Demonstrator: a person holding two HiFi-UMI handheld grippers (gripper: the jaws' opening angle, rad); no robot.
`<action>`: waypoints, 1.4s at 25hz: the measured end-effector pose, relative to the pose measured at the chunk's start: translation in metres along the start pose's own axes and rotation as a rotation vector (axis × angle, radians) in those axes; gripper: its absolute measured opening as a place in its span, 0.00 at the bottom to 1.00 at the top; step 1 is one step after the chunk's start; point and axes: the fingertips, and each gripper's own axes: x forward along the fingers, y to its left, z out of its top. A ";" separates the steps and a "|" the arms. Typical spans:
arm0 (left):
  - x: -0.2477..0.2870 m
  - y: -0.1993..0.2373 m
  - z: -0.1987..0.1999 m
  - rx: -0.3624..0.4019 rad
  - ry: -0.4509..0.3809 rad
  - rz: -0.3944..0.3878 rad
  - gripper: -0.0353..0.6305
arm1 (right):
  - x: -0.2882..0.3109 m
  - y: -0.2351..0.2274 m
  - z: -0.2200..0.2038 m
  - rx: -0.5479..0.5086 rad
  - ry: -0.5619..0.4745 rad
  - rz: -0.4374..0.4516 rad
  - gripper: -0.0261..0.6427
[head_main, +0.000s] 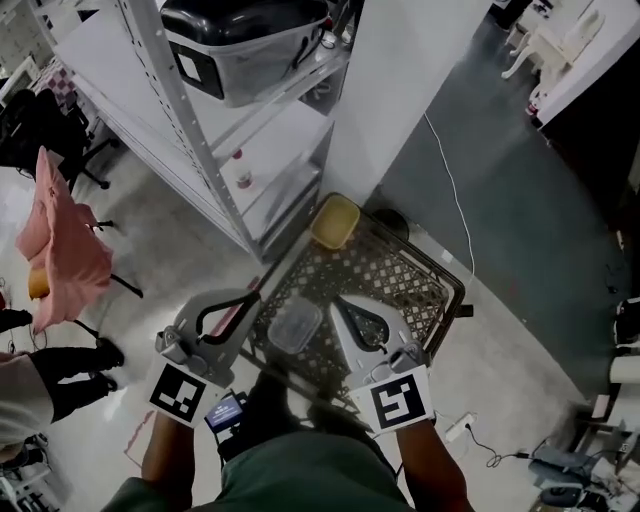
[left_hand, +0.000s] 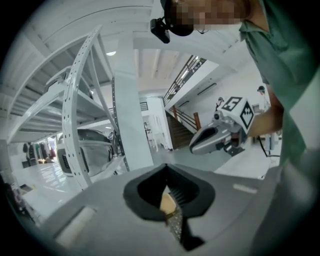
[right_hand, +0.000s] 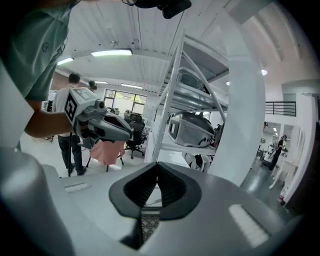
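While both hand-held grippers hung over the black wire basket (head_main: 436, 258) on the floor, neither had hold of anything: the left hand-held gripper (head_main: 252, 294) had its jaws brought together at the tips, with only the basket's mesh and a yellow tub (head_main: 335, 221) showing through the gap behind them, and the right hand-held gripper (head_main: 338, 303) was likewise closed on nothing. A clear plastic box (head_main: 295, 327) lay in the basket between the two, nearest the left one's tips, while the yellow tub sat in the far corner, close to the foot of the white metal rack (head_main: 172, 100). The likeliest trouble, as I judged it, was that jaws lowered in that closed state would merely poke the clear plastic box and skate it across the mesh rather than straddle it; its smooth plastic looked slippery, and a pinch on one edge could tip it. The basket's rim and the rack's upright also stood near enough to snag a careless sweep
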 end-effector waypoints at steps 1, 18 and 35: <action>0.004 0.007 -0.011 -0.013 0.008 -0.007 0.06 | 0.013 -0.001 -0.007 0.007 0.018 0.004 0.05; 0.065 0.042 -0.157 -0.149 0.118 -0.084 0.06 | 0.158 -0.005 -0.166 0.138 0.236 0.100 0.07; 0.091 0.014 -0.266 -0.254 0.213 -0.139 0.06 | 0.220 0.046 -0.321 0.252 0.439 0.218 0.09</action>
